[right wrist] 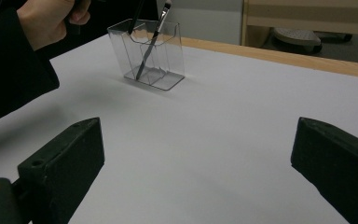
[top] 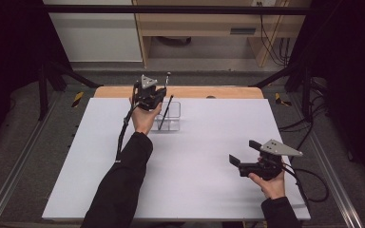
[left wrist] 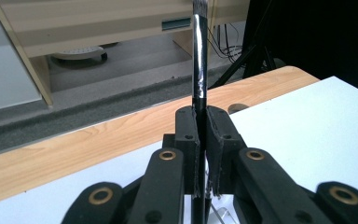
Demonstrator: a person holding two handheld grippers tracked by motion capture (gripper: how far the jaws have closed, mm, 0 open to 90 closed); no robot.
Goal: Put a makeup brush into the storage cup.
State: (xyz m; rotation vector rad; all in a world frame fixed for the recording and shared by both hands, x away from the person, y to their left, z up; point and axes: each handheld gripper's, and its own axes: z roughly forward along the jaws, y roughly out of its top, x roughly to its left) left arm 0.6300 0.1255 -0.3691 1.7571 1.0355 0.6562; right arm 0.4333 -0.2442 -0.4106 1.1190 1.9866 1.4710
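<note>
At the far side of a white table (top: 195,190), the left gripper (top: 150,97) is clamped on a thin dark brush (left wrist: 200,70), its two black jaws pressed tight against the handle, which rises upright between them in the left gripper view. The gripper is poised over a clear plastic holder (top: 170,117) standing near the table's far edge, just before a strip of bare wood (top: 228,91). A second brush (right wrist: 151,44) already leans inside the holder, its tip resting on the floor of a compartment. The right gripper (top: 242,153) waits well apart at the near right of the table, jaws spread wide with nothing between them, facing the holder across open tabletop
</note>
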